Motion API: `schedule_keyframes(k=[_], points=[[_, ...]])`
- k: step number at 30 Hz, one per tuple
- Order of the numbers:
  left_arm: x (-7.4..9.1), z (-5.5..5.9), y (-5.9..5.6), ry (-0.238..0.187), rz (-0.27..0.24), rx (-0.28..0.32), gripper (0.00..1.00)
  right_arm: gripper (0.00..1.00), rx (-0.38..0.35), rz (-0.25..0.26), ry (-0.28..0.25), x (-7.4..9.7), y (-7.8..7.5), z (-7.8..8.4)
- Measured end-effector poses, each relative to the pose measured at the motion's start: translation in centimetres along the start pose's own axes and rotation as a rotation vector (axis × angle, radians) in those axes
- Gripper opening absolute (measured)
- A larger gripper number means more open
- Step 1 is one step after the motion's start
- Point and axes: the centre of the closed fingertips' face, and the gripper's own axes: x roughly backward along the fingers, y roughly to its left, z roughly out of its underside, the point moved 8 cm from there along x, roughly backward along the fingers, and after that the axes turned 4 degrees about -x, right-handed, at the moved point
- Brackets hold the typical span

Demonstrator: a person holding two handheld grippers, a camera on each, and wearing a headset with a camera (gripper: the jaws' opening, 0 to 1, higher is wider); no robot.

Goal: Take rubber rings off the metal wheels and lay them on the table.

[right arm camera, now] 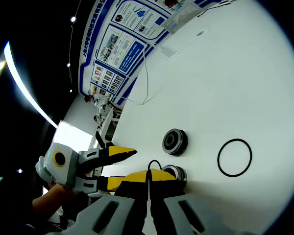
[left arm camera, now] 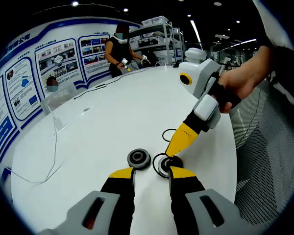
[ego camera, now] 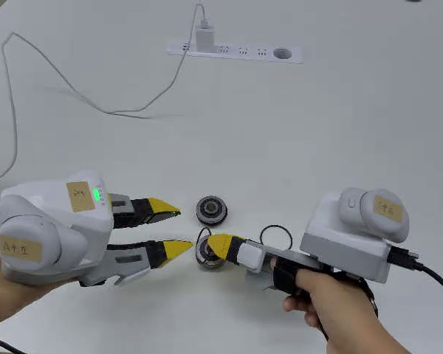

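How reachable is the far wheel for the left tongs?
Probably yes: left tongs stand open, far wheel just ahead of the tips, nothing between; right tongs sit at the near wheel, off that path.

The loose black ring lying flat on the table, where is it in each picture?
Head view: loose ring sits low, right of centre.
Left gripper view: loose ring is near the middle, partly hidden by a yellow jaw.
Right gripper view: loose ring is right of the middle.
Shared landmark: the dark wheel with its ring on, close by.
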Motion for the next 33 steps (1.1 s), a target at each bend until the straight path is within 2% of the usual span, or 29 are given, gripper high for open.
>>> schedule_keyframes(k=[2,5,8,13,20,25,33], points=[[0.1,-0.1,0.1,-0.009,-0.003,0.006,0.29,0.01,-0.036,-0.031,-0.022,0.1,0.3,-0.3],[0.1,-0.1,0.3,-0.009,-0.015,0.016,0.31,0.01,-0.017,-0.021,-0.026,0.4,0.3,-0.8],[0.3,-0.3,0.4,-0.011,-0.025,0.025,0.33,0.01,-0.045,-0.021,-0.055,0.9,-0.1,-1.3],[0.5,-0.6,0.5,-0.024,-0.034,0.039,0.35,0.01,-0.081,0.029,-0.107,2.5,-1.8,-1.9],[0.3,-1.0,0.2,-0.032,-0.029,0.036,0.35,0.01,-0.111,0.115,-0.15,4.8,-4.6,-2.3],[0.2,-1.0,0.1,-0.032,-0.023,0.036,0.35,0.01,-0.132,0.151,-0.173,5.8,-5.5,-2.5],[0.1,-1.0,0.1,-0.033,-0.019,0.035,0.35,0.01,-0.164,0.183,-0.19,6.3,-6.1,-2.5]])
